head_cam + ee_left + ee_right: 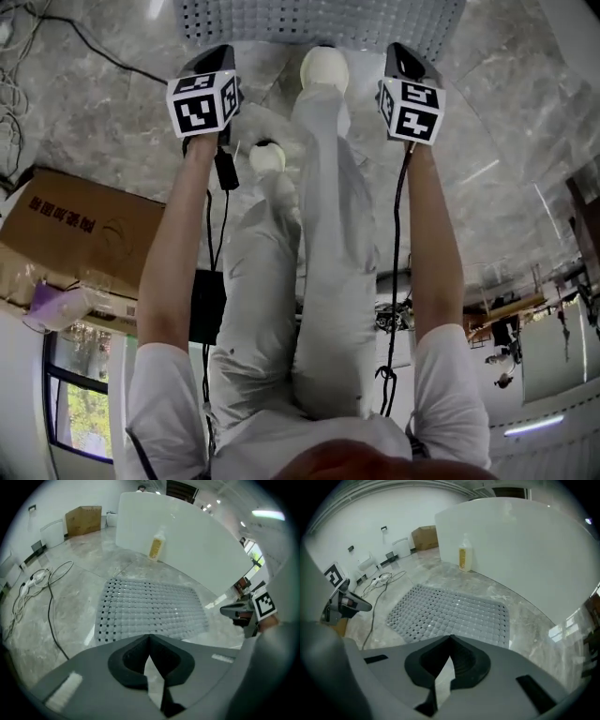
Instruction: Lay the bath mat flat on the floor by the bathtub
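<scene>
Grippers first: left gripper [149,641] has its jaws pressed together at the tips with nothing between them. Right gripper [450,641] is the same, closed and empty. Both are held above the marble floor [75,602], apart from the mat. Bath mat [450,613] lies just beyond them, flat on the floor. It is grey and rectangular with rounded corners, its surface a grid of small squares with rows of holes. Its far edge runs near the white bathtub [525,550], with a strip of floor between. Yellow bottle [464,557] stands at the tub's base. Cardboard box [83,520] and cables [42,581] sit further off.
</scene>
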Tool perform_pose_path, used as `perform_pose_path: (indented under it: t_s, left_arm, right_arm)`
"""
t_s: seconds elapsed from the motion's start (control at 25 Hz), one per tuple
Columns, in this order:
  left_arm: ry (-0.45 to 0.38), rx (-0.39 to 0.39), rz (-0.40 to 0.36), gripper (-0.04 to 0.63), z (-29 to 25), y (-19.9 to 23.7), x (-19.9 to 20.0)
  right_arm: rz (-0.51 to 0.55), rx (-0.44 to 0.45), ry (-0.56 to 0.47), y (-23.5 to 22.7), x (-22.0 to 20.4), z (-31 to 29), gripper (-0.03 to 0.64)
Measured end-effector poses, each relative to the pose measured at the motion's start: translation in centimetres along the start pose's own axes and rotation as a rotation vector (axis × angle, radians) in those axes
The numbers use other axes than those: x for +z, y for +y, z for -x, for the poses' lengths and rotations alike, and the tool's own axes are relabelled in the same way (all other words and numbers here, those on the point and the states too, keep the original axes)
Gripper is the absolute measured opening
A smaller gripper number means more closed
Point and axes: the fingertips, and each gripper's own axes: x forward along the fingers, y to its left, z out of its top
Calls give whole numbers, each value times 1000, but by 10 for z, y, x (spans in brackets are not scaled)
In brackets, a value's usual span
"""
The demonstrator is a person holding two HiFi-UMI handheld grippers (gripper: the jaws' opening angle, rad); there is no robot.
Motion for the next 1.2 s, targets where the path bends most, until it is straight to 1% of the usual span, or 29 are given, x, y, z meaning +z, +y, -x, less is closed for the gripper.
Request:
perform_pose_path:
  t_s: [0.08,0.12,0.16,0.24,0.28,0.36,0.4,0.52,0.64,0.72,0.8,0.84,1.0,1.08,1.2]
  left_arm:
    - [8,-61,81,-3,45,-25,-2]
    - [9,-80,122,-3,68,-35,-2]
    - [7,-84,147,-3,93,-42,0]
    - [-18,-72,165,-3,144,-52,14]
    - [-44,-72,173,-3,171,-58,25]
    - [-106,-94,179,-3,236,-76,49]
    - [-138,-111,166,-3,273,-85,60]
    - [-225,-151,76,-3,385,-108,94]
    - [-323,-188,4,-3,485,-147,120]
    - [-425,-180,-78,-3,545,-162,151]
    - [-531,-149,-170,-3,601,-171,183]
    - [-580,-137,-203,-3,629,-178,194]
    - [-775,-125,-299,-3,730,-203,223]
    - [-854,-145,-337,-3,769,-212,222]
    - [-943,-154,-380,-3,811,-229,211]
  right_arm:
    - [-64,9,9,14,0,54,3]
    - [-100,15,10,22,1,82,3]
    - [-133,24,9,31,4,110,3]
    - [-188,49,-8,48,19,166,2]
    - [-207,62,-24,56,31,196,3]
    - [-226,81,-71,74,60,264,3]
    - [-231,91,-104,86,77,300,3]
    - [-231,115,-229,119,139,405,2]
    - [-176,83,-347,127,191,514,2]
    - [-114,54,-469,132,235,573,3]
    - [-41,19,-595,138,277,627,2]
    - [-10,3,-644,141,292,653,2]
    - [53,-9,-801,159,331,741,2]
    - [95,-18,-862,176,337,773,2]
    - [142,-51,-939,201,333,813,0]
